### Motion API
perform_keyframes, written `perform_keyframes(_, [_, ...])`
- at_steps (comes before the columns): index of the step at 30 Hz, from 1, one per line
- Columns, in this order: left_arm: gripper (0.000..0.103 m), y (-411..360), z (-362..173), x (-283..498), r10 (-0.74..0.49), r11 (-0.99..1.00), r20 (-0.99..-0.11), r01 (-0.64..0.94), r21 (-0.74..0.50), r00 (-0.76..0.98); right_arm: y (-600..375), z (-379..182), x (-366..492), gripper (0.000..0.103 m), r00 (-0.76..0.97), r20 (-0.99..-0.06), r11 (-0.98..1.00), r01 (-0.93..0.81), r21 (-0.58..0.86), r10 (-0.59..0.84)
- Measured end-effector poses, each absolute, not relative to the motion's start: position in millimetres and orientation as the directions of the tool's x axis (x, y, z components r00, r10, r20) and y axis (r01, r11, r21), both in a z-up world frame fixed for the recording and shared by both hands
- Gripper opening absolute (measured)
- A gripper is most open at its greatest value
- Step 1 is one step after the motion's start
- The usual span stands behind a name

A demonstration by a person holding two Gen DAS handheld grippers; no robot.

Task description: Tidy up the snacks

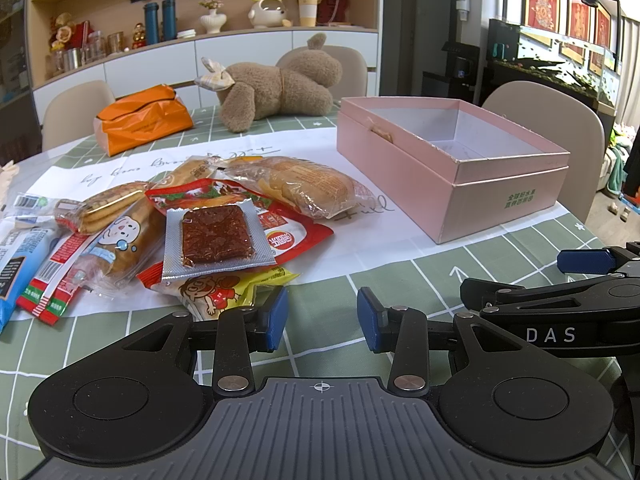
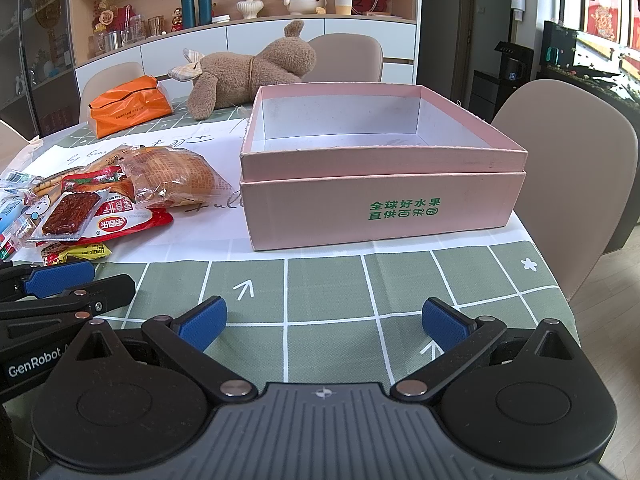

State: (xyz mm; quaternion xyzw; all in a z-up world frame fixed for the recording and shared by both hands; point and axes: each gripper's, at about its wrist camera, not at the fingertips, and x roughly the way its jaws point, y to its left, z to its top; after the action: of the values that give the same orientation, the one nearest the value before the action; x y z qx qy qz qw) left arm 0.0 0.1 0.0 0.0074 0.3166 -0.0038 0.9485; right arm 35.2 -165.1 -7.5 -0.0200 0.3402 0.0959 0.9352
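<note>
A pile of snack packets [image 1: 192, 224] lies on white paper on the table; it also shows at the left of the right wrist view [image 2: 112, 204]. On top lies a clear packet with a dark red slab [image 1: 218, 236]. An open, empty pink box [image 1: 452, 168] stands to the right of the pile; it also shows in the right wrist view [image 2: 380, 184]. My left gripper [image 1: 322, 320] is open and empty, low over the table just in front of the pile. My right gripper [image 2: 324, 322] is open wide and empty, in front of the box.
A brown plush toy [image 1: 280, 84] and an orange packet [image 1: 144, 118] lie at the far side of the table. The table has a green checked cloth [image 2: 320, 280]. Beige chairs [image 2: 568, 168] stand around it. The right gripper shows at the right of the left wrist view [image 1: 580, 304].
</note>
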Motion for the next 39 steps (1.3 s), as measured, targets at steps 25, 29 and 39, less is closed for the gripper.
perform_keyframes(25, [0.043,1,-4,6,-0.003,1.0,-0.601,0.012,0.011,0.8,-165,-7,35,0.103,0.75,-0.64,0.981,-0.193,0.028,0.166])
perform_keyframes(29, [0.043,2,-5,7,-0.005,1.0,-0.601,0.012,0.007,0.8,-165,-7,35,0.103,0.75,-0.64,0.981,-0.193,0.028,0.166])
perform_keyframes(39, [0.042,37,21,13,-0.103,0.978,-0.758,-0.073,-0.194,0.644,-166,-2,44,0.103,0.664,-0.717,0.963,-0.267,0.034,0.21])
